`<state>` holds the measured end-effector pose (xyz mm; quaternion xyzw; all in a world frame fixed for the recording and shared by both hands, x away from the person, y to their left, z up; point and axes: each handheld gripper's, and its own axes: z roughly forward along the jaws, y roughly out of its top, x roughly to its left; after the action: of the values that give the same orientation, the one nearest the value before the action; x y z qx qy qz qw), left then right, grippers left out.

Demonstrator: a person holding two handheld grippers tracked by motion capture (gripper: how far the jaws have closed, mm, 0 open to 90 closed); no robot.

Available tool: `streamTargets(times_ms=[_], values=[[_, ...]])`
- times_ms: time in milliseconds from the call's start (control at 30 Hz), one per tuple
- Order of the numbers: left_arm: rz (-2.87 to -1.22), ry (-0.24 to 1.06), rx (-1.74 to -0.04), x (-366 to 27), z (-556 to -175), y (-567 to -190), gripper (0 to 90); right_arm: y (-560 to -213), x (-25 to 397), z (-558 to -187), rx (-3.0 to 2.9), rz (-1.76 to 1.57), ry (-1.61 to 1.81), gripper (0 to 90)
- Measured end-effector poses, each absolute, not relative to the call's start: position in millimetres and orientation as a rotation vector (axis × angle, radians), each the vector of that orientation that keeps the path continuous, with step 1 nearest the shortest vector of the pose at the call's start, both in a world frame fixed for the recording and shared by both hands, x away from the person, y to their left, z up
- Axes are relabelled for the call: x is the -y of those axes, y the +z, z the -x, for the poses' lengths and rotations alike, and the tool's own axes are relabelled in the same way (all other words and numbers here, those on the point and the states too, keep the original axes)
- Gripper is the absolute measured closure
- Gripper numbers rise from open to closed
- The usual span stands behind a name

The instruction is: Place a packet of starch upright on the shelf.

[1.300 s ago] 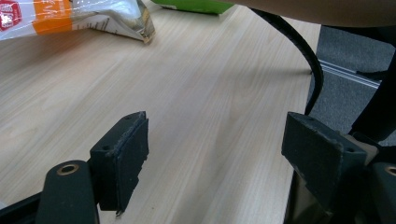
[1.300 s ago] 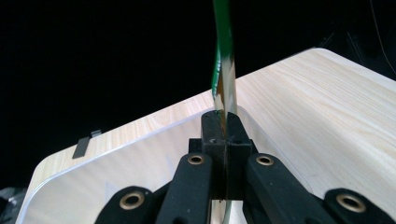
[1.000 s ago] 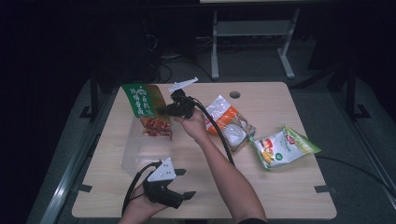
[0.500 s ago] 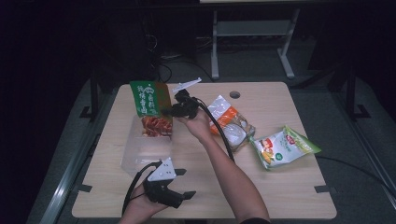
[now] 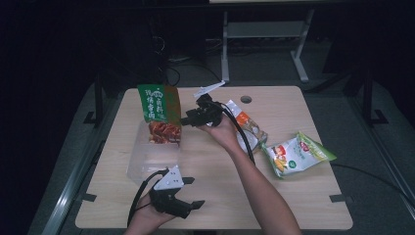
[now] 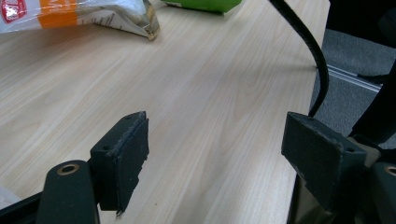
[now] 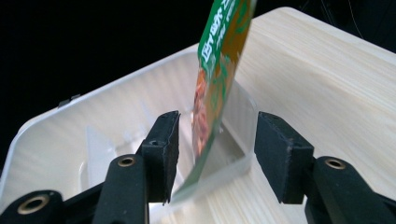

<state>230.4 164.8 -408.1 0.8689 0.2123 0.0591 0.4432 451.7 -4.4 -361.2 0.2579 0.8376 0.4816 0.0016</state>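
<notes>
- My right gripper (image 7: 212, 156) has its jaws apart around the green snack bag (image 5: 159, 112), which stands in the clear tray (image 5: 147, 161); contact looks doubtful.
- The bag is light, crinkly and slippery; I'd pinch its side seam.
- My left gripper (image 5: 188, 193) rests open on the table (image 5: 293, 200).

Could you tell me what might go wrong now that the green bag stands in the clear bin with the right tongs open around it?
1. The green bag stands upright in the clear bin, its lower edge near the bin wall; with the right tongs open, it may tip out onto the table.
2. Pulling back, a pad that sits close to the bag could drag it over.
</notes>
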Motion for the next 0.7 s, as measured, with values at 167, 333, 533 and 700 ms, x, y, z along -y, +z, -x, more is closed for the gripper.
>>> streamTargets(times_ms=[167,333,533,700], values=[[-2.156,0.156,-0.533,-166.2,-230.2,-407.7,23.0,-359.1,25.8,-441.0,-2.625,-0.817,1.474,45.4],[-2.155,0.163,-0.532,-166.9,-230.1,-407.0,23.2,-359.9,47.1,-432.0,-2.624,-0.845,1.42,44.1],[-2.149,0.151,-0.527,-164.5,-228.8,-408.0,23.3,-363.4,68.2,-420.0,-2.626,-0.874,1.378,43.4],[-2.157,0.155,-0.529,-162.5,-227.6,-409.1,23.8,-367.6,85.2,-408.3,-2.621,-0.884,1.325,42.7]])
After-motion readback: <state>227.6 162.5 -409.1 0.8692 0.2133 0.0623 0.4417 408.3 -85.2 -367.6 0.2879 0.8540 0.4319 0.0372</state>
